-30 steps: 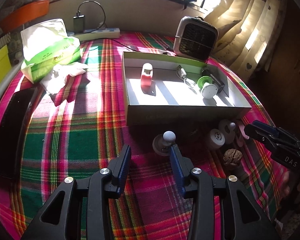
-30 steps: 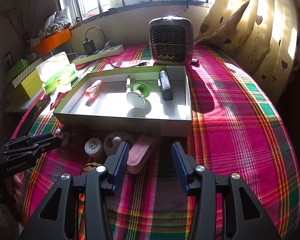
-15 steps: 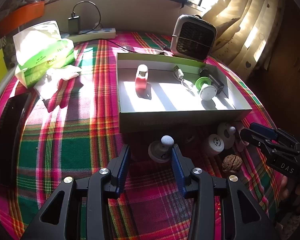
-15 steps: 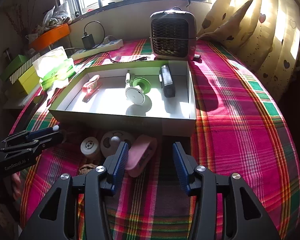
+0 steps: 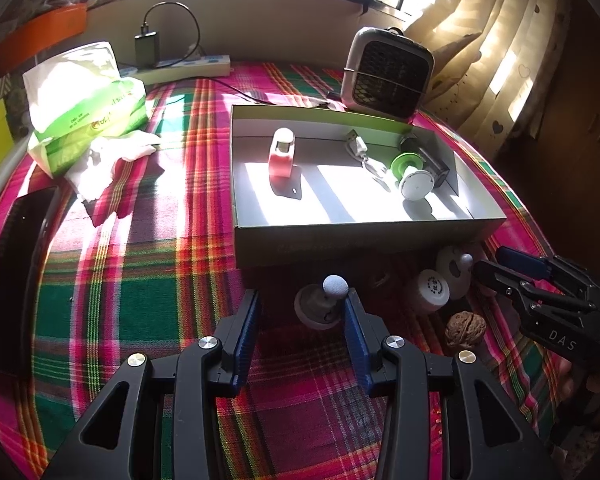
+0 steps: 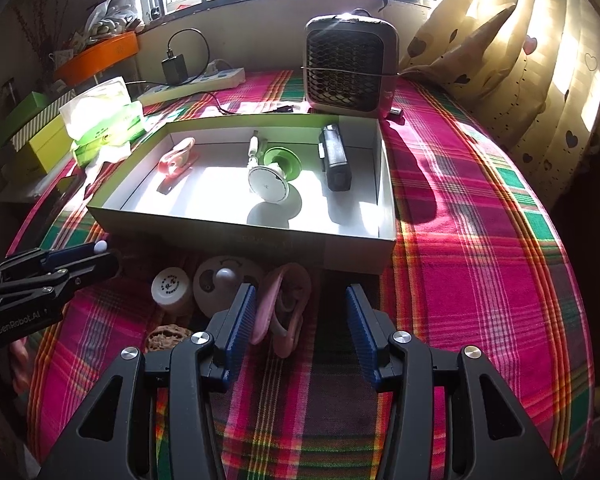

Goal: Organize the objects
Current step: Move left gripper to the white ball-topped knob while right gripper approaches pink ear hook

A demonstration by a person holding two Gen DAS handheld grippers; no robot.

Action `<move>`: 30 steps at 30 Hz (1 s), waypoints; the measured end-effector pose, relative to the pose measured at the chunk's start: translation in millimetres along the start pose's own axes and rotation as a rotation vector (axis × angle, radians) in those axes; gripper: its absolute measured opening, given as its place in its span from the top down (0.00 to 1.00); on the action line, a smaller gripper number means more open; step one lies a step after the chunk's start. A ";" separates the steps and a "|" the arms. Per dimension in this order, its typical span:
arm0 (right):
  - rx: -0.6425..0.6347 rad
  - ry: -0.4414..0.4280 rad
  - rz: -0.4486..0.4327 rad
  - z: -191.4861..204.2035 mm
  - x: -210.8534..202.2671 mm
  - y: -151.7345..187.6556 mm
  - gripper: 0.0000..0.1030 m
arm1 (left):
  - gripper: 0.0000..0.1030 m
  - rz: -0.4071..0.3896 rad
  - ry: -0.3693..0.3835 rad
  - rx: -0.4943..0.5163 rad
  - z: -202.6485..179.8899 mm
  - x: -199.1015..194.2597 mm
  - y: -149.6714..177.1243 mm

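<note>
1. Left gripper (image 5: 302, 312) jaws wide apart, gripping nothing; round knobbed disc (image 5: 320, 307) low centre of the left view, between the fingers and against the right-hand one.
2. Right gripper (image 6: 298, 316) spread wide too, empty; pink clip (image 6: 284, 308) low centre, beside its left finger.
3. Only in the left view: dark flat slab (image 5: 18, 276) at left edge.
4. Walnut (image 6: 168, 338) half hidden in the right view, whole in the left.
5. Open box (image 5: 356, 234) mid-frame, print on its front wall unreadable.

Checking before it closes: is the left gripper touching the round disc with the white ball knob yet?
Cannot tell. In the left wrist view the left gripper is open, and the disc sits against its right finger with no plain gap or contact.
</note>
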State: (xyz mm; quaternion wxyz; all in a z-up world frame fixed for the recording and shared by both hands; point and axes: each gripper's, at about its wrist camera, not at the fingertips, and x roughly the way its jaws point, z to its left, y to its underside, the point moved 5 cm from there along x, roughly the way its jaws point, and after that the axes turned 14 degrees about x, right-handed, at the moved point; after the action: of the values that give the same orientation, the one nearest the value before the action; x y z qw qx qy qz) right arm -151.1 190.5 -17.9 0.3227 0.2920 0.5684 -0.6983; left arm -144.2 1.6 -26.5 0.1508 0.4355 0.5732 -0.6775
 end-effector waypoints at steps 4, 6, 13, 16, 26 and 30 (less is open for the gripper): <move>0.021 0.023 0.018 -10.5 5.2 2.9 0.54 | 0.62 0.000 -0.004 0.004 0.9 0.5 0.2; 0.021 0.028 0.014 -12.1 5.0 2.6 0.54 | 0.62 0.000 -0.003 0.001 0.7 0.5 0.0; -0.021 0.032 0.009 -9.4 8.1 0.5 0.54 | 0.61 0.002 -0.005 0.006 0.6 1.7 -0.9; -0.025 0.027 0.009 -9.8 9.8 -1.7 0.54 | 0.61 0.003 -0.011 0.012 0.8 3.6 -2.1; -0.031 0.025 0.010 -9.9 11.9 -4.0 0.54 | 0.61 0.001 -0.029 0.024 -0.4 6.4 -3.7; -0.031 0.024 0.010 -10.2 11.8 -3.9 0.54 | 0.62 0.002 -0.039 0.032 -1.2 6.2 -3.8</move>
State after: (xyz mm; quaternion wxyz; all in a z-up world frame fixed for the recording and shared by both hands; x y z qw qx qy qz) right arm -161.1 199.7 -26.5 0.3238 0.2985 0.5814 -0.6842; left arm -149.9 5.6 -28.8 0.1557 0.4249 0.5589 -0.6948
